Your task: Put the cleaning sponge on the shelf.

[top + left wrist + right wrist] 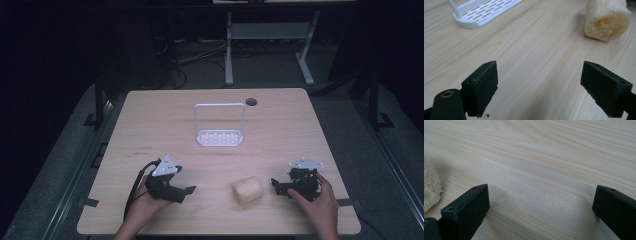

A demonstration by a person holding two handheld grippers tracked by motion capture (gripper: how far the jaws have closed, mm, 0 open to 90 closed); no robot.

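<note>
Nearest the high view's lens, at the table's (150, 115) near edge, I see my two hands: the left hand (145, 200) at about seven o'clock of the tabletop and the right hand (317, 200) at about five o'clock, each wrapped around its tool. The left gripper (187, 192) rests low over the wood with its jaws pointing toward three o'clock; the right gripper (276, 186) points back toward nine o'clock. Between them, close to six o'clock of the table, lies the loofah sponge (247, 190), a pale, rough cylinder on its side, apart from both tools.

In the left gripper view I read the left gripper (539, 87) as spread wide, with bare wood between the jaws and nothing held. The loofah sponge (606, 21) sits at about one o'clock of that view, ahead of the right-hand jaw, its hollow end turned toward me. The white rack (484, 12) lies at about eleven o'clock, its slotted base flat on the wood.

In the right gripper view the right gripper (540, 202) is likewise wide open and empty. The loofah sponge (431, 185) shows at nine o'clock, just beside the left-hand jaw; I cannot tell whether it touches it.

From the high view, the white rack (220, 136) stands near the table's centre, at twelve o'clock from the sponge and well apart from it, its thin frame upright.
</note>
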